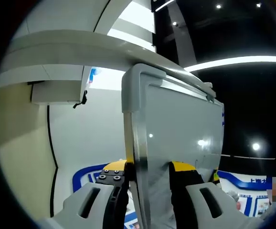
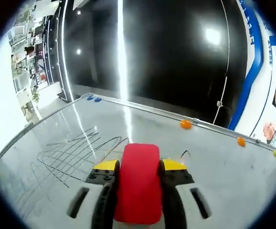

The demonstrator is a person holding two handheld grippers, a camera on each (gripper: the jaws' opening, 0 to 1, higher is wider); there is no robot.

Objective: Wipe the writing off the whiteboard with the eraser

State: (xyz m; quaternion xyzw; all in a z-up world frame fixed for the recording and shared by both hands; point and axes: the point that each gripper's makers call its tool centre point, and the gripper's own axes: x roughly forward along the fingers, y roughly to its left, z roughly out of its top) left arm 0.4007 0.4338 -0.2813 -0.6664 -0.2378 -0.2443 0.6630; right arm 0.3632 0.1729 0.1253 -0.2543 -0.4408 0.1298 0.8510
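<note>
Around the whiteboard [image 2: 190, 157] the room is dark overhead, with small ceiling lights and a long bright strip reflected across the glossy black ceiling; a white wall with blue banding and posters runs along the right side of the right gripper view. Small magnets sit along the board's far frame: two orange ones [image 2: 185, 124], two blue ones [image 2: 93, 99] near the far left corner, and a yellowish one at the right end. In the left gripper view, a white ceiling beam and a wall-mounted white box [image 1: 57, 91] lie behind the board. Nothing lies on the board between the eraser and the marks. The writing [image 2: 69, 155], a tangle of thin dark looping lines, covers the board's left part, just ahead and to the left of the red eraser [image 2: 138, 183]. The right gripper [image 2: 138, 191] pinches that eraser between its jaws, which are closed against its two sides, the eraser's front end pointing towards the board surface; whether it touches the board cannot be told. The left gripper [image 1: 150, 191] clamps the whiteboard's edge [image 1: 137, 143], one jaw on each face of the grey frame, the board rising upright from between them.
</note>
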